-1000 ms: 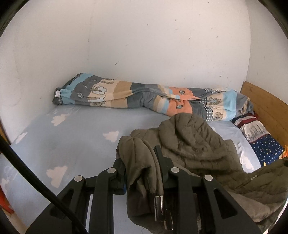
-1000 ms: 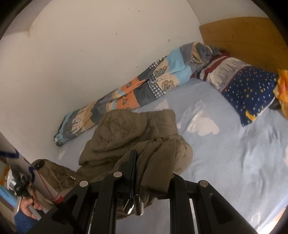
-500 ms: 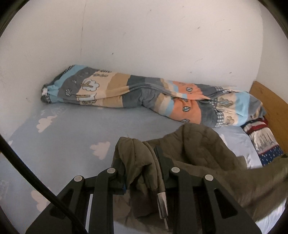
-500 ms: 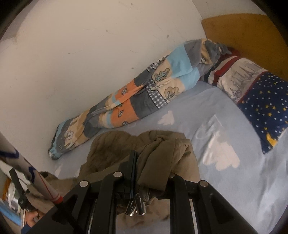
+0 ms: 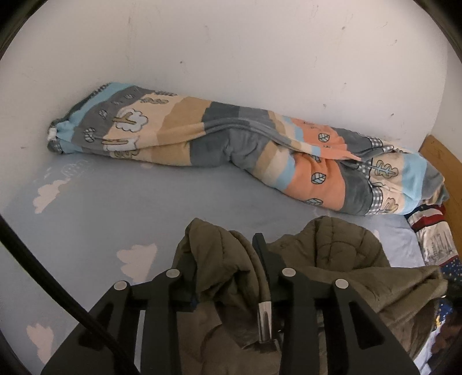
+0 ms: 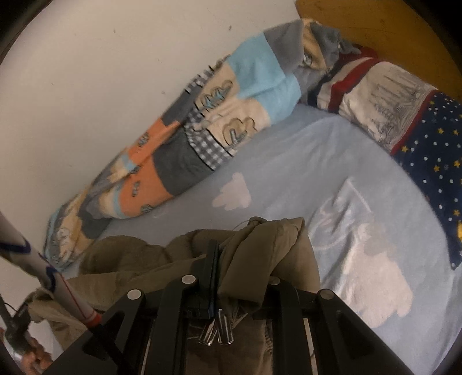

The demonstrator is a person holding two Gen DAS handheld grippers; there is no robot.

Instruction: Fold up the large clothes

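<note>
The left tongs (image 5: 228, 259) have carried a bunched edge of the olive quilted jacket (image 5: 340, 259) across the bed, and their jaws are now opening, with the fold of fabric between them and draped over the near finger; a second ago that fold was pinched tight. The right tongs (image 6: 242, 259) are pressed together on another bunch of the same jacket (image 6: 260, 253), which hangs over their right finger. Compared with a second ago, both pairs sit lower and further in over the mattress, and the striped blanket looms larger ahead of them. That reads as the end of a carry: the held edge is probably being laid down to complete a fold, the left side letting go first. The rest of the jacket trails back and to the right of the left tongs, and back and to the left of the right tongs, so it lies between and behind the two.

Ahead of both tongs is a bed with a pale blue sheet (image 5: 115, 207) printed with white clouds, soft and bare in front of the jacket. Beyond it a rolled patchwork blanket (image 5: 231, 144) lies along a scuffed white wall (image 5: 231, 57). To the right of the right tongs is a starry navy pillow (image 6: 427, 161) against a wooden headboard (image 6: 375, 23). A hand (image 6: 31, 354) shows at the lower left of the right view.
</note>
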